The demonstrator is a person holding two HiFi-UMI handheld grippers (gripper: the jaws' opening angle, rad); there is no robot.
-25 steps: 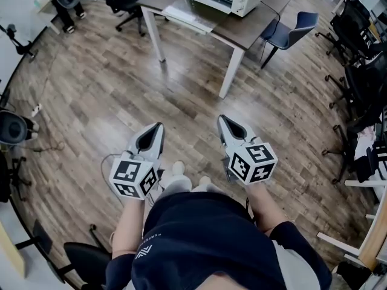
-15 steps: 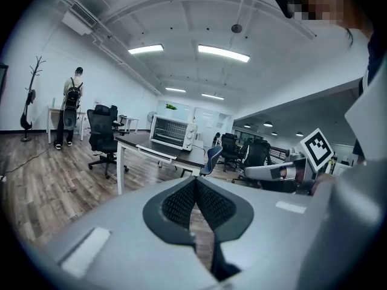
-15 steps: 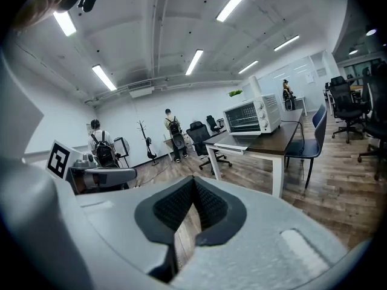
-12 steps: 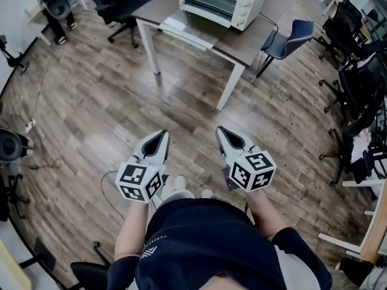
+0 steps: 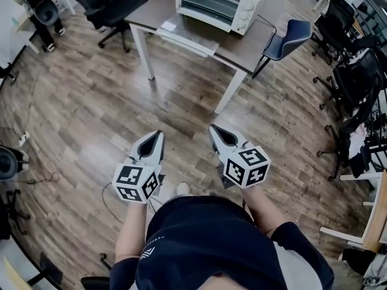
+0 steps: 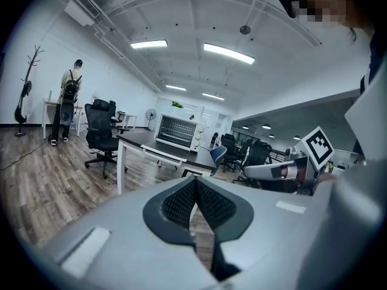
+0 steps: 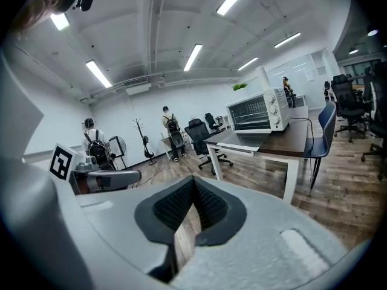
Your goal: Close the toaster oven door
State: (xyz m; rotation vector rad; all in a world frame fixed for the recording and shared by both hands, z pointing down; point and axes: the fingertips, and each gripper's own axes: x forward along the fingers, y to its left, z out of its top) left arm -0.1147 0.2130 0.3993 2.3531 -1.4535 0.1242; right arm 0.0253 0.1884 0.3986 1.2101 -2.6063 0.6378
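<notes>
A white toaster oven (image 5: 221, 2) stands on a brown table (image 5: 248, 44) far ahead, its glass door (image 5: 186, 30) hanging open and flat over the table's front. The oven (image 6: 176, 132) shows small beyond the jaws in the left gripper view, and the oven (image 7: 259, 113) appears with its lowered door (image 7: 242, 141) in the right gripper view. My left gripper (image 5: 158, 135) and right gripper (image 5: 213, 129) are held side by side over the wooden floor, well short of the table. Both are shut, nothing between the pads.
A blue chair (image 5: 291, 35) stands at the table's right end and a black office chair (image 5: 106, 2) at its left. More black chairs (image 5: 354, 71) crowd the right side. People with backpacks (image 7: 170, 128) stand far off by a coat rack (image 6: 29, 89).
The table and oven have drawn nearer and lower in the head view as both grippers were carried forward over the floor. Both grippers stayed shut.
</notes>
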